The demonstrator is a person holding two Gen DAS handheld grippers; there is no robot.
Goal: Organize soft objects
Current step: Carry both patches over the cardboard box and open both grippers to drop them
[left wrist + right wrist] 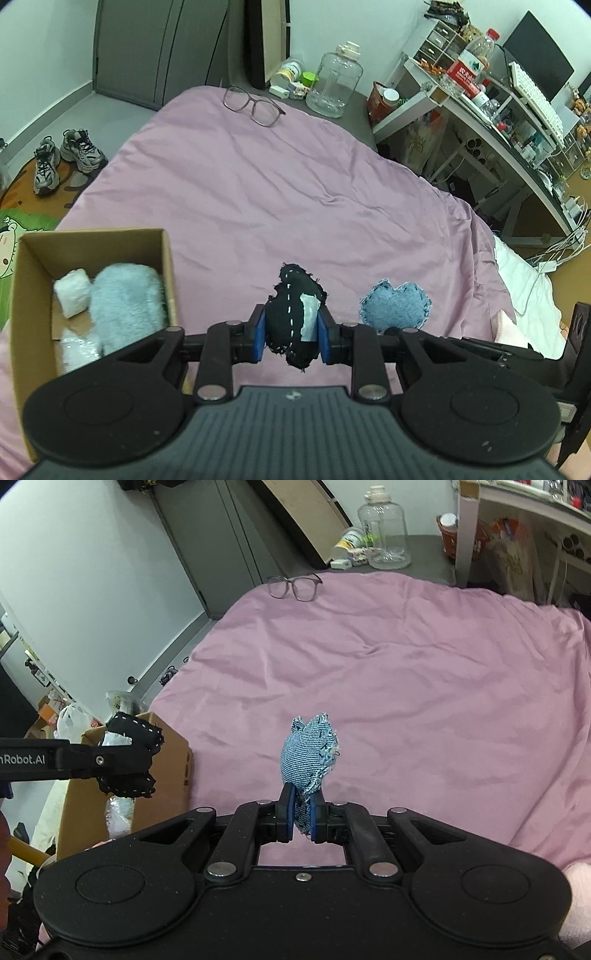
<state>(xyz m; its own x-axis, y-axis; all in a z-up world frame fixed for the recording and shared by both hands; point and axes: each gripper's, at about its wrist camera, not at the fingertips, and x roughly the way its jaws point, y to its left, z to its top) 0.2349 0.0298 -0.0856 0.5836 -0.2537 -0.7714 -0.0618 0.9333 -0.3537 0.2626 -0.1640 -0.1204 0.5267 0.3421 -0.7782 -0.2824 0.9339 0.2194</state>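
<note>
My left gripper [291, 332] is shut on a black stitched cloth pouch [293, 314] with white dashes and a grey patch, held above the pink bed. It also shows in the right wrist view [129, 760], beside the box. My right gripper [300, 821] is shut on a blue denim heart pouch [308, 760], which also shows in the left wrist view [395, 306]. An open cardboard box [92, 236] at the left holds a fluffy light-blue toy [125, 302] and a white soft block [72, 295].
Glasses [253, 105] lie at the far edge of the pink bed cover [258, 192]. A clear jug [334, 85] stands on a grey ledge beyond. A cluttered white desk [498, 122] is at the right. Shoes [62, 158] sit on the floor left.
</note>
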